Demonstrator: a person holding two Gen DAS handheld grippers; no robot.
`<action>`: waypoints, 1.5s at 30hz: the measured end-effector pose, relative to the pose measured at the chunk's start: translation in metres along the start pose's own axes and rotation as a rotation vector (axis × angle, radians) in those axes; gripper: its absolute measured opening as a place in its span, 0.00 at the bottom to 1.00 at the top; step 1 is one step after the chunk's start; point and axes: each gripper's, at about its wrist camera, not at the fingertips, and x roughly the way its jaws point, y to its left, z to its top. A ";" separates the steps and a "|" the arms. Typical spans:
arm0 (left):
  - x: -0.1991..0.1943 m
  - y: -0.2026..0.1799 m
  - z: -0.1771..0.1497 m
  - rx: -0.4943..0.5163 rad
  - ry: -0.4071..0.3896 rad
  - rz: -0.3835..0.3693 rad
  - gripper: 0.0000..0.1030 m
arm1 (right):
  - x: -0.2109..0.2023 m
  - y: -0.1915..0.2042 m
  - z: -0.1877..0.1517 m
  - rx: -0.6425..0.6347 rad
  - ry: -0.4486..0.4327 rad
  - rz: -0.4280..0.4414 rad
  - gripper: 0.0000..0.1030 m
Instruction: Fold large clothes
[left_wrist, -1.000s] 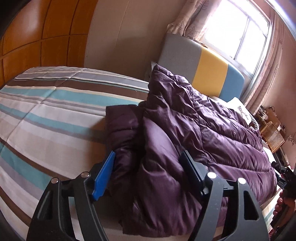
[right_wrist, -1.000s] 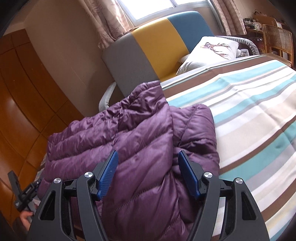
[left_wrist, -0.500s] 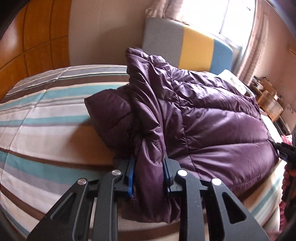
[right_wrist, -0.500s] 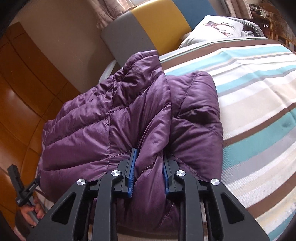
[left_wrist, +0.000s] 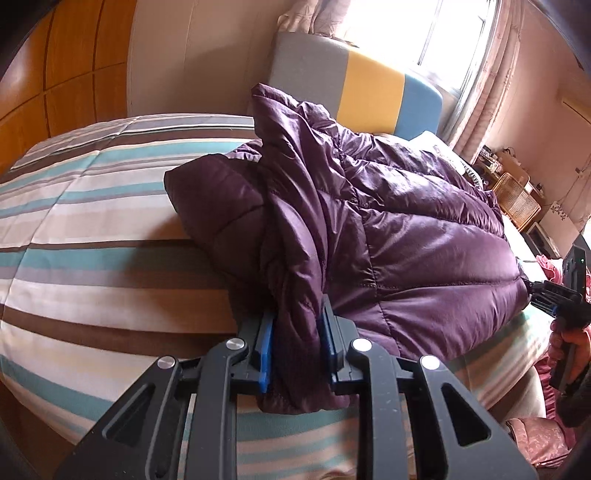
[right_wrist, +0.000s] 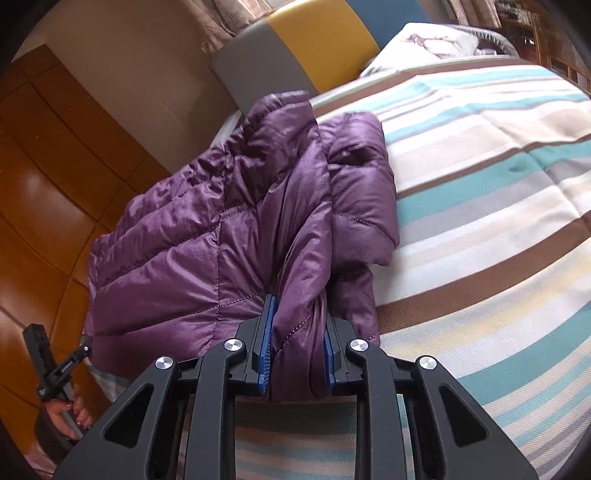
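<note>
A big purple puffy jacket (left_wrist: 406, 229) lies on a bed (left_wrist: 92, 236) with a striped cover of blue, brown, white and grey. The jacket is long. It runs along the near edge of the bed, from one pair of tongs to the other. It is folded over, and a sleeve part (left_wrist: 218, 206) sticks out flat onto the stripes.

The left tongs (left_wrist: 295, 350) are squeezed shut on a bunched edge of the jacket. The right tongs (right_wrist: 298, 354) are squeezed shut on the other bunched edge. Each blue pad presses the cloth from its side. In the left view, the right tongs show far off at the other end of the jacket, with a hand on the handle.

A headboard (left_wrist: 354, 81) in grey, yellow and blue stands at the end of the bed. A white pillow (right_wrist: 436, 44) lies near it. A bright window (left_wrist: 454, 40) with curtains is behind. Brown wood panels (right_wrist: 48, 177) cover the wall. A wicker chair (left_wrist: 517, 203) stands by the far side.

Most of the striped cover beyond the jacket is bare.
</note>
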 end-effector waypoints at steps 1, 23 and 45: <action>0.000 0.001 0.000 -0.008 -0.005 0.000 0.22 | -0.001 0.003 0.002 -0.025 -0.020 -0.013 0.21; -0.038 0.003 0.019 -0.129 -0.182 0.120 0.57 | -0.001 0.027 0.043 -0.164 -0.167 -0.134 0.49; 0.117 -0.105 0.143 0.148 0.077 0.134 0.37 | 0.127 0.113 0.113 -0.390 0.090 -0.230 0.24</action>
